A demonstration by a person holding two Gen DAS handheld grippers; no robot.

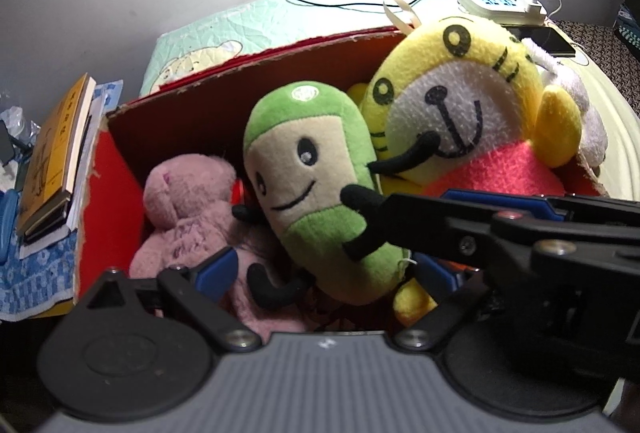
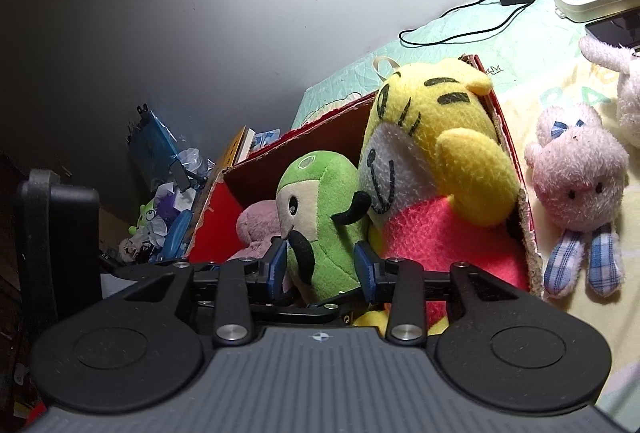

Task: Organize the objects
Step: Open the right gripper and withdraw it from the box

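So the red cardboard box [image 1: 108, 169] fills the middle of both views, sitting on the bed [image 2: 520, 45]. Biggest thing in it is the yellow tiger plush [image 1: 460, 105], crammed into the right end and poking above the rim. Next to it, dead centre, the green plush [image 2: 320, 217] leans tilted against the tiger, with a pink bear [image 1: 188, 193] slumped at lower left.

The right gripper [image 2: 322, 267] has its jaws parted on either side of the green plush's lower body. Pads look just beside the fabric, I can't tell if they're actually squeezing. The left gripper [image 1: 324, 273] is spread wide, low in the box, holding nothing.

My guess is the green one is just being seated. To do it well: press it down between tiger and bear so it doesn't pop out, then back straight out without snagging its black arms. A pink bunny [image 2: 580, 189] lies on the bed at right, outside the box.
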